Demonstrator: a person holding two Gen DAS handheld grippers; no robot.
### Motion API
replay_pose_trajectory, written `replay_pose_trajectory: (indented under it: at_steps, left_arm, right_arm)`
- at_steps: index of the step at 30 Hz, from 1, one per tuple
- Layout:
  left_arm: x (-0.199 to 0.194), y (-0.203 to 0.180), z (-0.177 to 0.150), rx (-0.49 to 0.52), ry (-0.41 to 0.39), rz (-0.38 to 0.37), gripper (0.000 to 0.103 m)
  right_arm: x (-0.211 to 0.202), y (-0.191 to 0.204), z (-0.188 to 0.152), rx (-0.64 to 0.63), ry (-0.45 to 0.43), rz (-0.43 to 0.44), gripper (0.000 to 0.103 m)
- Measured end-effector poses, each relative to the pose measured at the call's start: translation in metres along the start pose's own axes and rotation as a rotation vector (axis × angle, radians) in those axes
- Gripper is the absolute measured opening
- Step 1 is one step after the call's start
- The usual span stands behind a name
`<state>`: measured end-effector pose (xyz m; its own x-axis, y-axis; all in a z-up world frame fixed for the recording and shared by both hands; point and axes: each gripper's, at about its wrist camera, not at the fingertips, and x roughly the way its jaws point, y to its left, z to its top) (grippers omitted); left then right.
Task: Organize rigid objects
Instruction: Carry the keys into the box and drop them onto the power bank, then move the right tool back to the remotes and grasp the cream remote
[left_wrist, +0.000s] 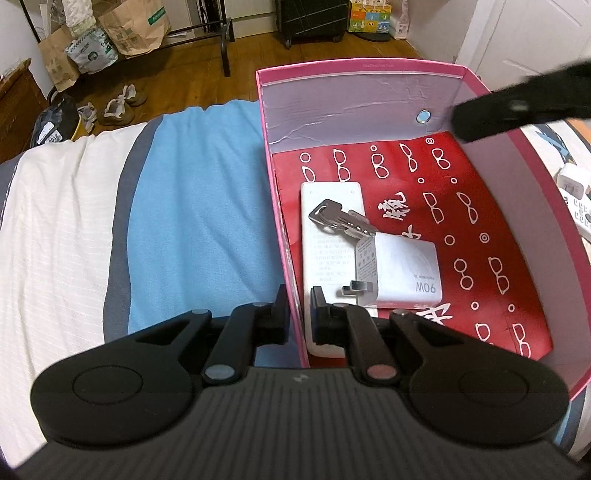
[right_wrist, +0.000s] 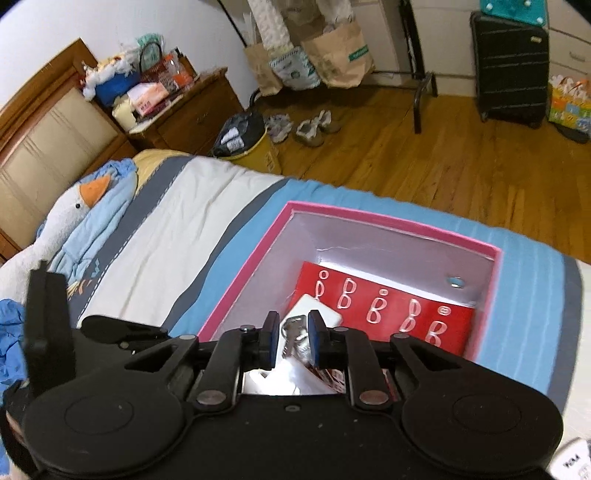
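The left gripper (left_wrist: 298, 314) pinches the near side wall of the pink box (left_wrist: 280, 229), one finger outside and one finger inside. The box sits on a striped bed cover (left_wrist: 192, 206) of white, grey and blue.

Inside the box, close to that gripper, lies a flat white power bank (left_wrist: 325, 251). A white charger block (left_wrist: 402, 273) marked 90W rests partly on it. A bunch of keys (left_wrist: 341, 218) lies on the power bank, touching the charger. Under them all is a red paper with white glasses shapes (left_wrist: 480, 229). A small round metal stud (left_wrist: 423, 116) shows on the far wall.

The right gripper (right_wrist: 291, 339) is above the box with its fingers a little apart. The keys (right_wrist: 293, 332) show in the gap, down in the box, and nothing is pinched.

Farther off, a toy goose (right_wrist: 70, 221) lies on the bed. On the wood floor are shoes (right_wrist: 314, 129), paper bags (right_wrist: 336, 55) and a black suitcase (right_wrist: 511, 70).
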<state>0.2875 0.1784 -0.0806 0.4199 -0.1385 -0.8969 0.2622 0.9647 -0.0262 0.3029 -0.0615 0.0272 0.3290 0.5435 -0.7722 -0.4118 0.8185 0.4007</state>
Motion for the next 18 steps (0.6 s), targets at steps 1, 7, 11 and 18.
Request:
replay_pose_trajectory:
  at_steps: [1,7,11,18]
  left_arm:
    - [0.000,0.000,0.000,-0.001,0.000,0.001,0.009]
    - [-0.001,0.003,-0.001,-0.010,0.001,-0.010,0.009]
    - [-0.005,0.002,-0.002,-0.007,0.001,-0.005,0.009]
    - [-0.006,-0.002,-0.003,-0.006,0.004,0.007,0.009]
  right_arm:
    - [-0.010,-0.003,-0.006,-0.002,-0.014,-0.007,0.023]
    - [-0.069,-0.020,-0.035,-0.091,-0.071,-0.092,0.027]
    - [-0.103,-0.038,-0.060,-0.097,-0.082,-0.108,0.035]
    - [-0.100,-0.074,-0.111,-0.072,0.004,-0.168,0.040]
